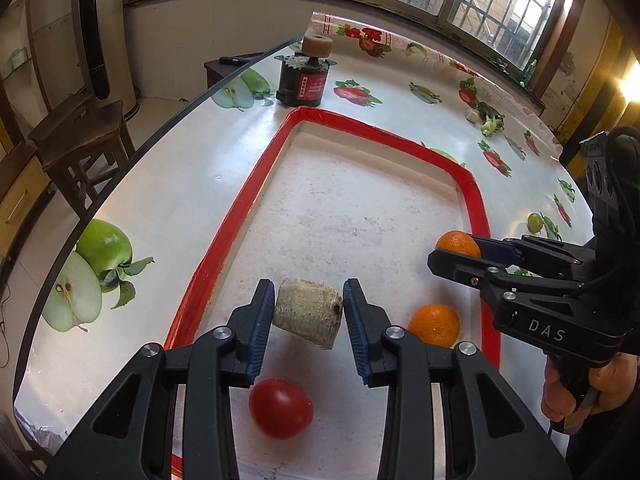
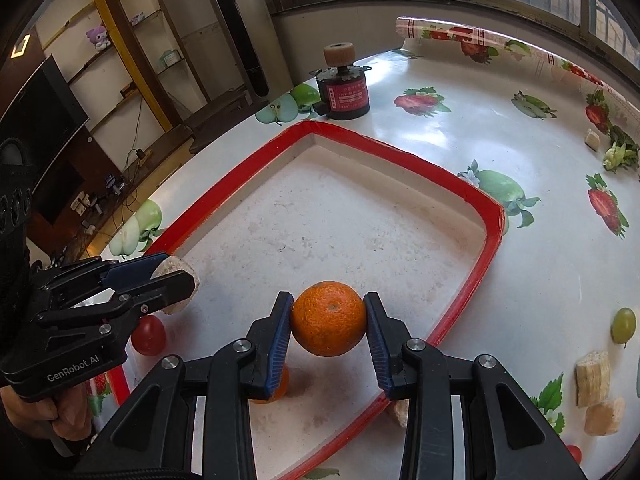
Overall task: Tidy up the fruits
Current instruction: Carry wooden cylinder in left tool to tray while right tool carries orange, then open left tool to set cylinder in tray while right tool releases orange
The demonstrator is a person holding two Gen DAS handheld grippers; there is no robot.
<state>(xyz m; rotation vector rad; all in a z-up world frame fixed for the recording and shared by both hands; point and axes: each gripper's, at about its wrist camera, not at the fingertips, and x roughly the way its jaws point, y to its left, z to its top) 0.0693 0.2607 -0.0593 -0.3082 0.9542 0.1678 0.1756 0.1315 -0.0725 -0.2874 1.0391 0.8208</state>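
Orange (image 2: pixel 328 318) between right hand-held gripper (image 2: pixel 328 320) pads (clamped)

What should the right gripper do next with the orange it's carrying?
Probably lower it and release: the right gripper holds an orange above the red-rimmed tray, where another orange and a tomato already lie, with bare floor ahead.
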